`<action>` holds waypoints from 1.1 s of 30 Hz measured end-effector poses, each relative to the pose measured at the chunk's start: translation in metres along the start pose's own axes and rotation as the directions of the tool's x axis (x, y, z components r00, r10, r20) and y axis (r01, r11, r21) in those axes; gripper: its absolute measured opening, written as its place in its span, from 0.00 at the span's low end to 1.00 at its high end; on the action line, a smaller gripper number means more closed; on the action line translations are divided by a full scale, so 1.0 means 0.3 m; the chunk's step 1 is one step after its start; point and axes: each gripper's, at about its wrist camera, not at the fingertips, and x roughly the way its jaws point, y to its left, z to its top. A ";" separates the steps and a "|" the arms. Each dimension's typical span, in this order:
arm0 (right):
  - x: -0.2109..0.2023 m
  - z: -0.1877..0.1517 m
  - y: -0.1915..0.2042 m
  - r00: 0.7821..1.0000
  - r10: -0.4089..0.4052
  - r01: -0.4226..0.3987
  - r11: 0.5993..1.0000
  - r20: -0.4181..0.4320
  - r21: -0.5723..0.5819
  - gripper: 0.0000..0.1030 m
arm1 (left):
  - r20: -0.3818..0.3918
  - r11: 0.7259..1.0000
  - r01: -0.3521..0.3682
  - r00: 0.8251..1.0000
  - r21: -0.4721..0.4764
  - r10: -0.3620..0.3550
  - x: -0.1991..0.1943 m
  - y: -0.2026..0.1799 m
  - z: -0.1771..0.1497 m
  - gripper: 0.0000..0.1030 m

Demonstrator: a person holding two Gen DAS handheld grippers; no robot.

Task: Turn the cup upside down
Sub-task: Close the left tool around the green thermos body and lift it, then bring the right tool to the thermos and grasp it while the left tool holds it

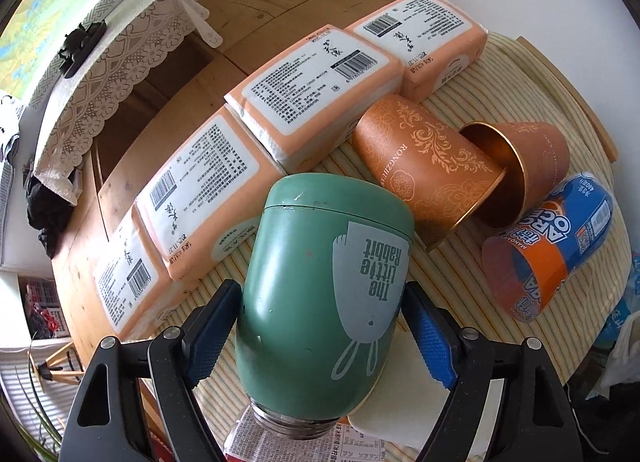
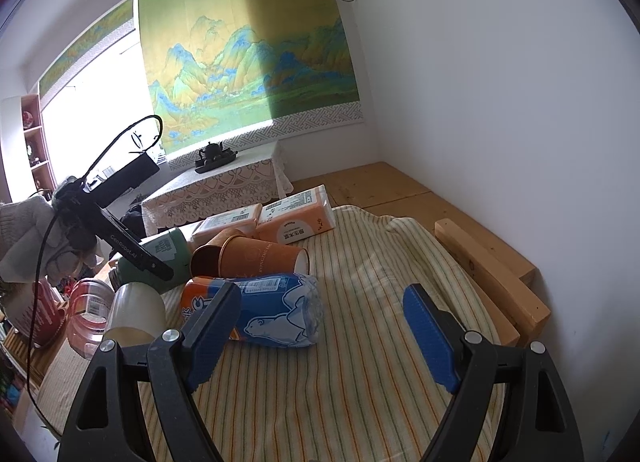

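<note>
A green cup [image 1: 324, 294] with a rabbit print and "The Little Rabbit" text sits between the blue pads of my left gripper [image 1: 322, 336], which is shut on it. The cup is tilted, its threaded metal mouth pointing toward the camera and its base away. In the right wrist view the green cup [image 2: 168, 258] shows at the left, held by the other gripper's black body. My right gripper [image 2: 320, 336] is open and empty above the striped cloth [image 2: 360, 362].
Two orange paper cups [image 1: 432, 178] lie nested on their sides on the cloth, next to a blue and orange bottle [image 1: 552, 242]. Several orange tissue packs [image 1: 316, 98] line the far side. A white cup [image 2: 136, 310] and a pink jar [image 2: 88, 314] lie at the left. A wooden block [image 2: 492, 274] lies at the right.
</note>
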 end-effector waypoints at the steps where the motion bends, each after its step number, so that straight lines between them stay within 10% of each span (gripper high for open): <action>1: 0.001 -0.001 -0.003 1.000 0.001 -0.001 1.000 -0.002 0.001 0.77 | 0.005 1.000 -0.003 1.000 -0.005 0.003 -0.014 0.006 -0.007 0.82; 11: 0.020 0.001 0.004 1.000 0.003 -0.003 1.000 -0.008 0.002 0.77 | 0.069 1.000 -0.017 0.997 0.003 0.016 -0.192 0.002 -0.015 0.81; 23: -0.056 -0.008 -0.038 1.000 -0.007 0.006 0.999 0.006 0.035 0.77 | 0.147 0.993 0.040 0.988 0.107 -0.056 -0.436 -0.348 -0.212 0.81; 33: -0.152 -0.027 -0.073 1.000 -0.022 0.021 0.999 0.021 0.049 0.77 | 0.083 0.970 0.132 0.985 0.203 -0.151 -0.331 -0.604 -0.424 0.81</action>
